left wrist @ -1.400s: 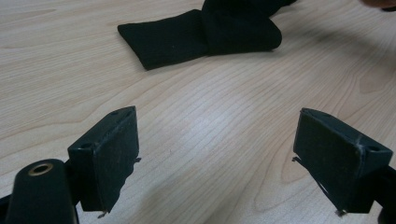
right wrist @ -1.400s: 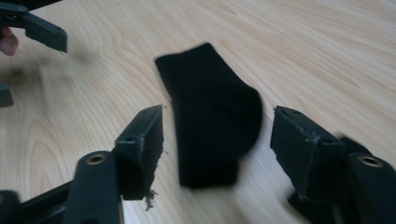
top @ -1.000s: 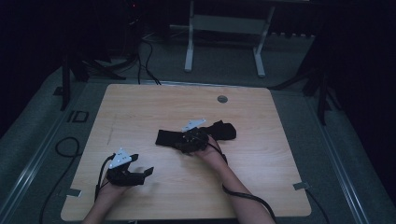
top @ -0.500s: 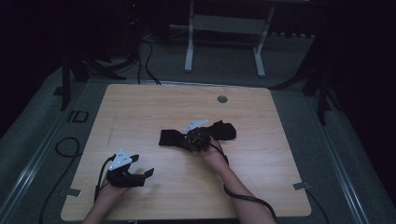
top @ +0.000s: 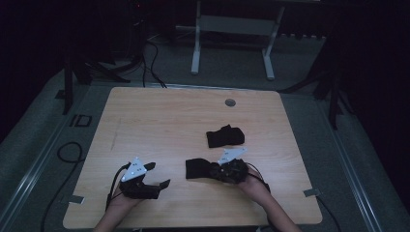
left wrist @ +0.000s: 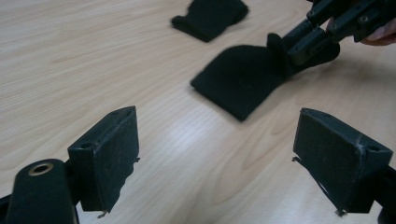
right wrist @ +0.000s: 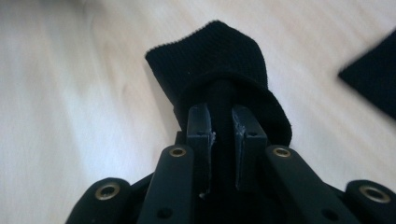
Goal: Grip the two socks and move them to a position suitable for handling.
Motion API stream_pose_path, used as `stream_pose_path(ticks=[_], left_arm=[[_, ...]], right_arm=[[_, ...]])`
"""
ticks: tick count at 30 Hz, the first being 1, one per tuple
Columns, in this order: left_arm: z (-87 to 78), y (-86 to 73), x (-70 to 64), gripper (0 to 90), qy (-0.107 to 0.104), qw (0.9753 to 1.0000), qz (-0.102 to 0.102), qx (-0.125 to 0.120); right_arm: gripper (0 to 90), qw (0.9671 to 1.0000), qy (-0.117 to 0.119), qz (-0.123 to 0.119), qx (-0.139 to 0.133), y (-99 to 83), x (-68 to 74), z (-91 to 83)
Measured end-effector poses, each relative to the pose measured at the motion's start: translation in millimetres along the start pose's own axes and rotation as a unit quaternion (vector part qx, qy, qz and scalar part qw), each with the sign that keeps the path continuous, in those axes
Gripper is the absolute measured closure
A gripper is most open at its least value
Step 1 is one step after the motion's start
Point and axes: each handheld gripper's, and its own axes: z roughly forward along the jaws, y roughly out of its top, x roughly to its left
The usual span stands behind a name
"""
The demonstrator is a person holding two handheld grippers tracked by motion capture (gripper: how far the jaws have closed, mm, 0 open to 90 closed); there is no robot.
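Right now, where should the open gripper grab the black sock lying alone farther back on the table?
Probably by its near end. The far sock lies flat and folded on the table, so the left gripper, jaws wide open, could come down from above and pinch one thin edge, clear of the right gripper.

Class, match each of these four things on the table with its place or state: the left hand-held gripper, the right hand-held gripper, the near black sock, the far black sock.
Things:
1. left hand-held gripper
2. right hand-held gripper
3. near black sock
4. far black sock

States:
A. lying alone, untouched, toward the table's middle
B. jaws wide apart, holding nothing
C. pinched at one end, the rest flat on the wood
D. jaws closed on cloth

Pairs: 1-B, 2-D, 3-C, 4-A
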Motion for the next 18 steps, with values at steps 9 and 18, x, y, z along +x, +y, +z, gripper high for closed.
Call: stream_pose_path(ticks=[9,18], left_arm=[[17.5,2.7,-27.1,15.3,-0.049,0.9985,0.013,0.019],[32.4,3.3,-39.7,25.3,-0.081,0.9952,0.043,0.033]], right_arm=[[79.2,0.9997,0.019,0.0,0.016,-36.3,7.6,-16.4],[74.5,0.9995,0.024,0.015,0.011,-40.2,4.7,-11.6]])
